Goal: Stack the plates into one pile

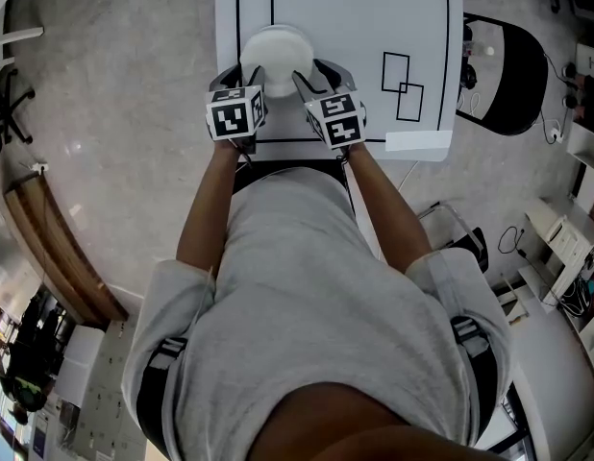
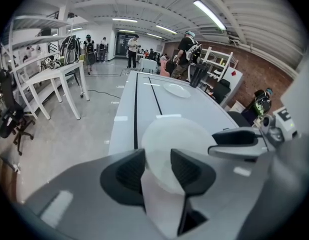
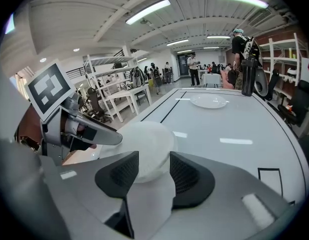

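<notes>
Step in hand looks like the pickup approach on the near plate (image 1: pixel 276 51): nothing stacked yet, as judged from the layout. The near plate sits flat at the person's end of the white table (image 1: pixel 422 27), and the far plate (image 2: pixel 177 90) is well apart at the other end. The left gripper (image 1: pixel 247 77) and right gripper (image 1: pixel 314 75) flank the near plate's near edge, both angled down at it. Left gripper view: jaws stand apart, the plate's rim shows in the gap, and no pad is visibly pressing on it. Right gripper view: same story, jaws wide, plate just ahead and partly between them, not clamped. So both are empty for now. Next move, as a guess: get one pair of jaws over the rim, close on it, lift clear, carry it down the table and set it centred on the far plate. A thin rim on a flat, slick table means the lower jaw likely has to slide under cleanly or the plate will skate away. View differences: the head view gives the symmetric two-sided approach but cuts the far plate to a sliver at the top edge. Both gripper views show that plate whole, plus the jaw gaps. Each also shows the other gripper alongside, and the room's people and shelving beyond the table.
</notes>
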Demonstrator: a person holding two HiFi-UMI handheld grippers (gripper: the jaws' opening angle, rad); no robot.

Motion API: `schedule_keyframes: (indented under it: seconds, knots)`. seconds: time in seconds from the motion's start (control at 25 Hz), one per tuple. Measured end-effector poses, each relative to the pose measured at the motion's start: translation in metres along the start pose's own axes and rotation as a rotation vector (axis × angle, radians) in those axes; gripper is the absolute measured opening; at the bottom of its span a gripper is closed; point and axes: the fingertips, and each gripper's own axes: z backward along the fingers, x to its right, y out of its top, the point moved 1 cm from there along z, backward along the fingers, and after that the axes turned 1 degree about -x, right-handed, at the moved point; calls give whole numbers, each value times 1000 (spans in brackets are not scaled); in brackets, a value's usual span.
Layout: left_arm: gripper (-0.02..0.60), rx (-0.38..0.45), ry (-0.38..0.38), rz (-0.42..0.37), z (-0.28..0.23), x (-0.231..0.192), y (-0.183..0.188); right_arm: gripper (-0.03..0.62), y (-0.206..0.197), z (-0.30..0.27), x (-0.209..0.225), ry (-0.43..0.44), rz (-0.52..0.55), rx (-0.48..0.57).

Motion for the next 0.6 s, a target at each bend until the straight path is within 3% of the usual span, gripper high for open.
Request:
schedule_keyframes:
  seconds: [0.6]
  knots:
    - [163, -23, -13, -76, -12, 2, 7, 199, -1, -7, 10, -40, -37, -1]
